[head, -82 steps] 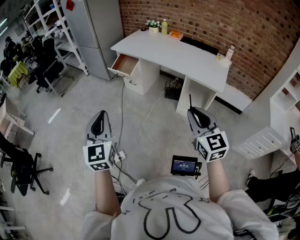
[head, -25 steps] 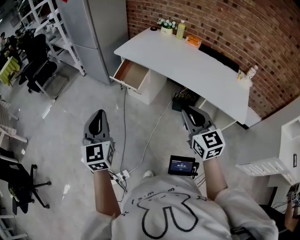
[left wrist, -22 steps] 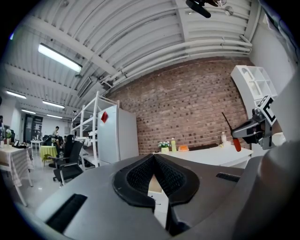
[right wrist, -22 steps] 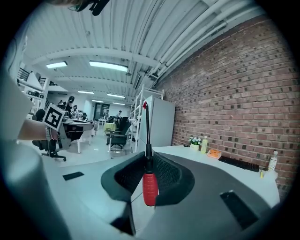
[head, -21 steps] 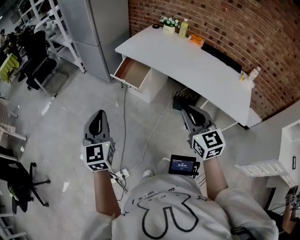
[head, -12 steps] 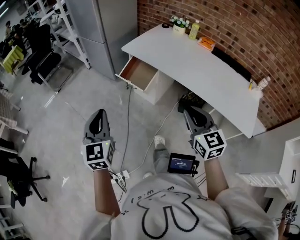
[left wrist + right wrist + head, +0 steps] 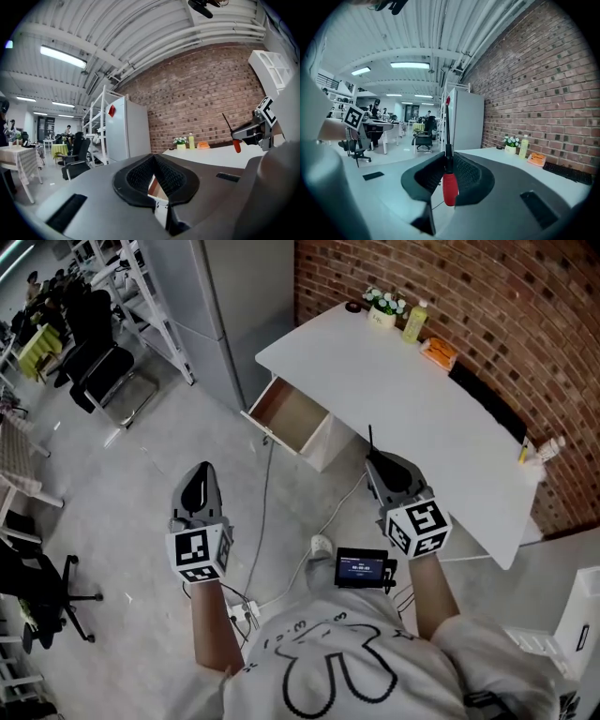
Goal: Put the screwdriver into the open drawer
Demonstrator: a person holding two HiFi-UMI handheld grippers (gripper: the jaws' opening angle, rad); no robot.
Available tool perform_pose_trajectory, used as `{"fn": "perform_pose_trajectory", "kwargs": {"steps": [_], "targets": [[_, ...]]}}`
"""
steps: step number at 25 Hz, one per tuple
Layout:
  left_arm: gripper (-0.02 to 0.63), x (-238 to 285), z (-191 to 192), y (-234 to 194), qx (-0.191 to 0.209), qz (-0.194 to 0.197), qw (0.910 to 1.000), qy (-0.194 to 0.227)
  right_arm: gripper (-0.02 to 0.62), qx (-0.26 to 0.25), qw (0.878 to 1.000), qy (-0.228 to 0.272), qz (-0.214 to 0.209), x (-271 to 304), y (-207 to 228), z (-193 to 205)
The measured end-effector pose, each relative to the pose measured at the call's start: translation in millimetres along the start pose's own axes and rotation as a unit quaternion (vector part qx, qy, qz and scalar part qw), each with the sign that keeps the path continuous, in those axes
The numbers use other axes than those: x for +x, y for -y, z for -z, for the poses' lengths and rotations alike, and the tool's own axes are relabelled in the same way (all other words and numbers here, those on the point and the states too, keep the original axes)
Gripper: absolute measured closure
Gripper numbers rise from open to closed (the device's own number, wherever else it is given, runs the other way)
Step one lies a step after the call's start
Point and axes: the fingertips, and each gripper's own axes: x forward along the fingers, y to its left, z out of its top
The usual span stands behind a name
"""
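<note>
Drawer (image 7: 289, 415) gapes open; right tongs (image 7: 382, 465) clamp screwdriver (image 7: 449, 186).

No text is legible. The chest screen (image 7: 363, 569) shows bright characters too small to read; cubes on the left gripper (image 7: 201, 471) and right gripper (image 7: 377, 463) carry only square markers.

Glossy plastic screwdriver handle (image 7: 449, 187); matt wooden drawer (image 7: 292, 413).

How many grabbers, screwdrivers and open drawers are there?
Grippers: 2, the left gripper and the right gripper
Screwdrivers: 1, the screwdriver clamped in the right gripper
Open drawers: 1, the drawer
Total: 4
</note>
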Motion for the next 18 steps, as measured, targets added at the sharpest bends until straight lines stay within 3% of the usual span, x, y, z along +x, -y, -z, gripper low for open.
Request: {"fn": "perform_pose_trajectory", "kwargs": {"steps": [11, 18], "targets": [[0.592, 88.4, -3.2, -29.8, -0.008, -0.075, 0.9970, -0.016, 0.543, -0.008, 0.997, 0.005, -0.073, 118.7, 63.2, -21.5], [0.592, 111.2, 13.1, -38.6, -0.016, -0.117, 0.9922, -0.039, 0.543, -0.016, 0.992, 0.001, -0.126, 178.3, 77.0, -24.0]]}}
